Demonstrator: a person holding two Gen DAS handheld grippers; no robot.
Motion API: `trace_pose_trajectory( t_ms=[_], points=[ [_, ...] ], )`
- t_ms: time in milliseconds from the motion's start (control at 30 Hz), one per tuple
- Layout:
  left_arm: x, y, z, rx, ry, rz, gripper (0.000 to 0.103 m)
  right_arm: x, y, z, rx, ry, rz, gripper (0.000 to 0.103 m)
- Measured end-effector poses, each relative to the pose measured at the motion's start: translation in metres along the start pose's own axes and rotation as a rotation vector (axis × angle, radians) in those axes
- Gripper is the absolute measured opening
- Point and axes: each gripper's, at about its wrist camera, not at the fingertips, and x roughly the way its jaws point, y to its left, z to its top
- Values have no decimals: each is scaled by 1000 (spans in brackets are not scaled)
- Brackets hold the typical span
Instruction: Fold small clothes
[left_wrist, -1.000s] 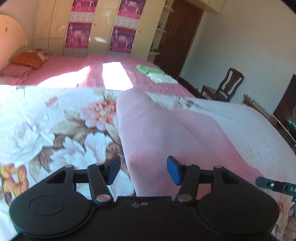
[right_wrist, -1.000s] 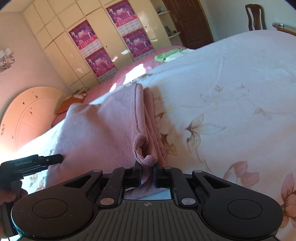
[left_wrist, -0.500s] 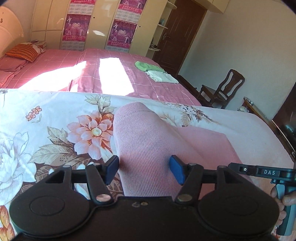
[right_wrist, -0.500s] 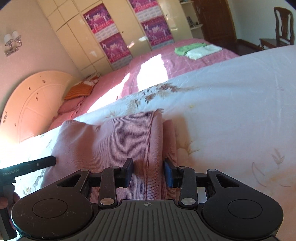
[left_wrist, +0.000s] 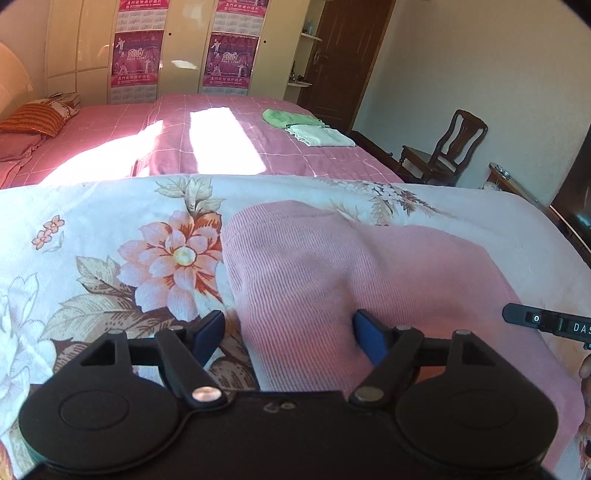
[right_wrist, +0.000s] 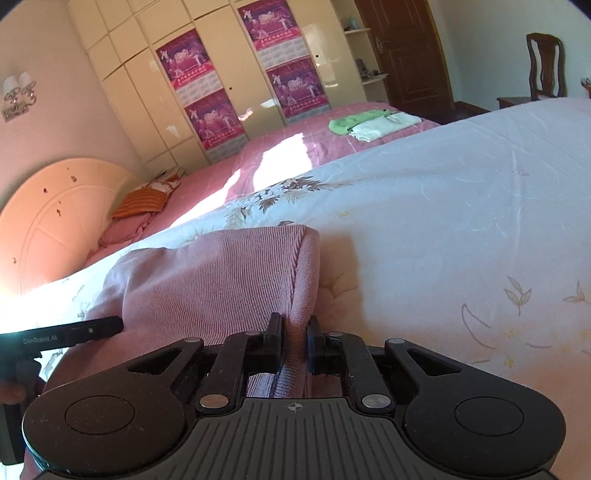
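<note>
A pink knitted garment (left_wrist: 332, 273) lies folded on the floral bedspread (left_wrist: 110, 258). My left gripper (left_wrist: 288, 332) is open, its blue pads on either side of the garment's near left part. In the right wrist view the same garment (right_wrist: 214, 280) shows with its seamed right edge. My right gripper (right_wrist: 295, 339) is shut on that edge, the fabric pinched between the black fingers. The other gripper's tip shows at the right in the left wrist view (left_wrist: 546, 321) and at the left in the right wrist view (right_wrist: 74, 332).
Behind the floral bedspread is a pink bed (left_wrist: 229, 147) with folded green and white clothes (left_wrist: 306, 127) and an orange pillow (left_wrist: 29, 118). A wooden chair (left_wrist: 443, 151) stands at the right. Wardrobes and a brown door line the far wall.
My right gripper was shut on the garment, opened half a second ago, and has shut again on its right edge. The garment has been lowered flat. My left gripper stayed open and pulled back slightly.
</note>
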Motion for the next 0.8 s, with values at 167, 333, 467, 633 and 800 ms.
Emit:
trace_pose_trajectory(
  t_ms=[167,333,467,633,800],
  points=[
    [-51,-25,-8,83,-110,-29,69,-37,26,1,-140,-103,10,35],
    [-27,-50,-33,204,0,44,70,-7,58,-18,-302,10,-30,23],
    [-26,-43,-31,155,13,53,75,15,58,-25,-313,58,-108,18],
    [-47,-45,-36,159,2,65,65,-5,60,-25,-305,30,-100,19],
    [-72,-49,-48,145,-12,57,65,-40,64,-33,-335,6,-72,19]
  ],
)
